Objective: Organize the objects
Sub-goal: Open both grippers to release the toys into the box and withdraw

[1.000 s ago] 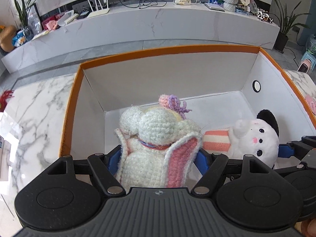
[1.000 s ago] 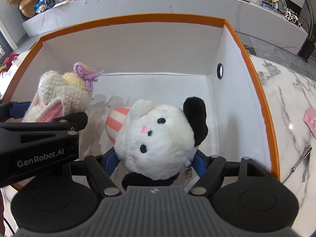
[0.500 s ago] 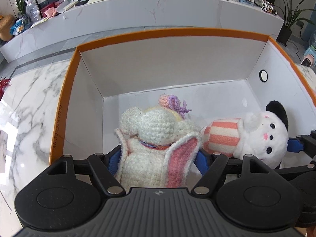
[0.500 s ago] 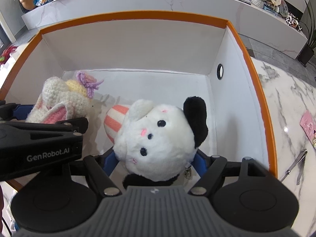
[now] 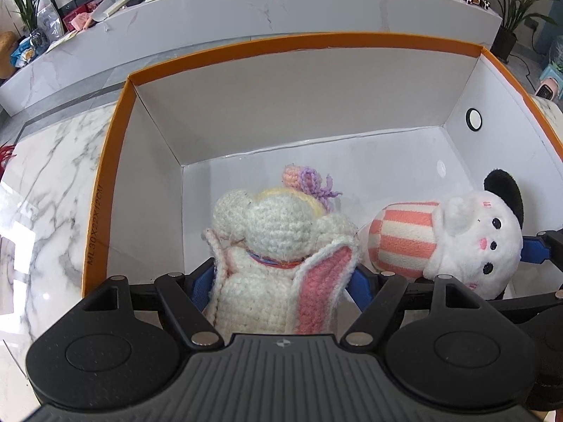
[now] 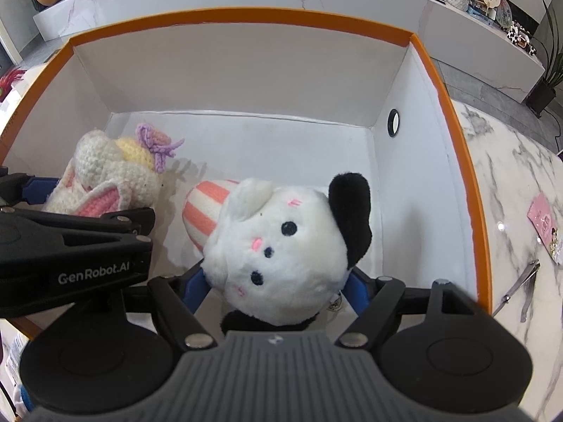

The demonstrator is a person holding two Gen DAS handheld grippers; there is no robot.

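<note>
Plush cat point(image 6: 281, 246) lies across box point(image 6: 454, 112), clamped in right fingers point(image 6: 355, 290); left clamp bunny point(image 5: 278, 246)

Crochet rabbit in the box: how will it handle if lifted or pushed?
Crochet rabbit looks soft and yarn-stuffed, so probably light and squashy. Its pink-lined ear would likely flop. The knit texture should resist slipping; it seems unlikely to break or roll far.
</note>
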